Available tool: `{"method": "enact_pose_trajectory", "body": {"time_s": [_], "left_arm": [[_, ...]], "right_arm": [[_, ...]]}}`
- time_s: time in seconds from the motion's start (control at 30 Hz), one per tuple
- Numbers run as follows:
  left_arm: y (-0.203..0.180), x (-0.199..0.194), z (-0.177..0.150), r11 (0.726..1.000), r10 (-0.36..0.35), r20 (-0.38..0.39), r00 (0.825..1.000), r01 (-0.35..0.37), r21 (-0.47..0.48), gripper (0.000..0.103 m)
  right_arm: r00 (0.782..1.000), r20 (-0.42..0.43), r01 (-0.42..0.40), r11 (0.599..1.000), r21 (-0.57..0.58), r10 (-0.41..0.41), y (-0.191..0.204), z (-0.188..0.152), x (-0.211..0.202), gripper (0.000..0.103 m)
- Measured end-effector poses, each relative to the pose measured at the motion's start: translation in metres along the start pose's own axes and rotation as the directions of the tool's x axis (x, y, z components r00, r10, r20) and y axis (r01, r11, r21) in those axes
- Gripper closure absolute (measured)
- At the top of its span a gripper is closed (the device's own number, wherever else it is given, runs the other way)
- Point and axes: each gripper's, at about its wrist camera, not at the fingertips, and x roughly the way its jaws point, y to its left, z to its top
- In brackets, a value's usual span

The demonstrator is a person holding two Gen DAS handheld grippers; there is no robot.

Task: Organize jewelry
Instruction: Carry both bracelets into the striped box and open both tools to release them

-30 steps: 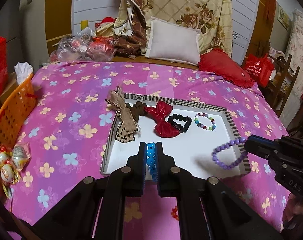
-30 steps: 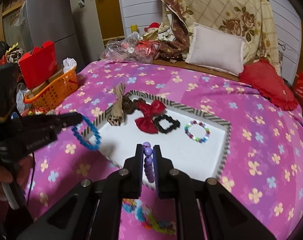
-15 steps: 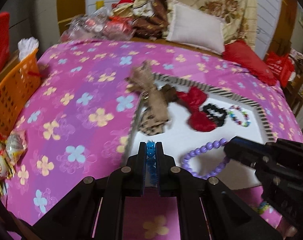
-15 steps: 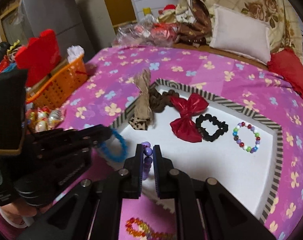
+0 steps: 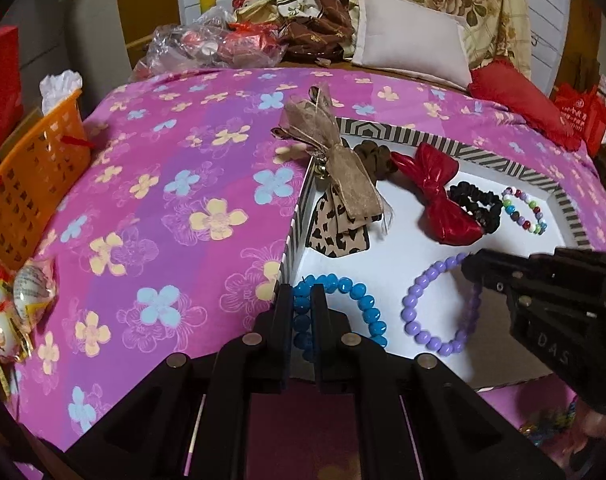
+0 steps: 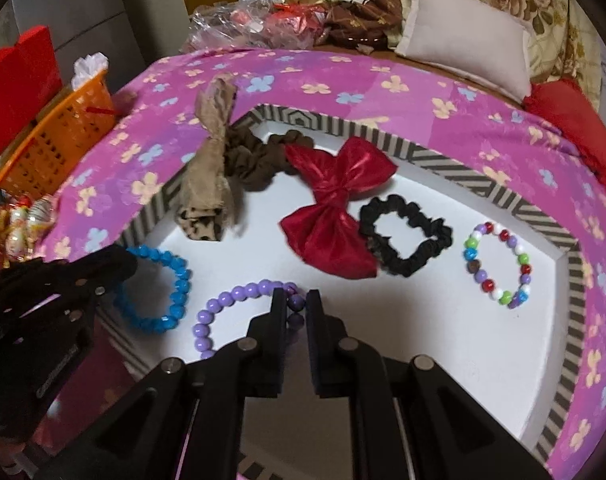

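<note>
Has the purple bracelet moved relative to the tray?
Yes. The purple bracelet, formerly above the striped tray's near edge, now lies low over its white floor beside the blue bracelet.

Blue bead bracelet [image 5: 343, 308] and purple bead bracelet [image 6: 239, 312] side by side at near edge of striped tray [image 6: 443, 160].

Dim warm light (fisheye-warped edges)

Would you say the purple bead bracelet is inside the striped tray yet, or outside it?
Inside. The purple bead bracelet hangs over the striped tray's white floor, pinched by the right gripper; whether it touches cannot be told.
</note>
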Motion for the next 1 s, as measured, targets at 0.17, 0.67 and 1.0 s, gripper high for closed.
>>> {"method": "enact_pose_trajectory", "body": {"time_s": [0.17,0.67,1.0], "left_arm": [[-0.002,0.0,0.0,1.0,0.013,0.005,1.0,-0.013,0.004,0.095],[-0.005,-0.018,-0.002,1.0,-0.002,0.038,0.999,0.002,0.003,0.077],[-0.013,-0.062,-0.011,1.0,0.02,0.101,0.995,-0.021,0.013,0.077]], "right_arm": [[1.0,-0.023,0.013,1.0,0.008,-0.013,-0.006,-0.002,0.007,0.094],[0.999,0.029,-0.042,0.996,0.076,0.04,-0.019,-0.021,-0.023,0.073],[0.992,0.128,-0.032,0.995,0.096,0.019,-0.025,-0.046,-0.078,0.062]]}}
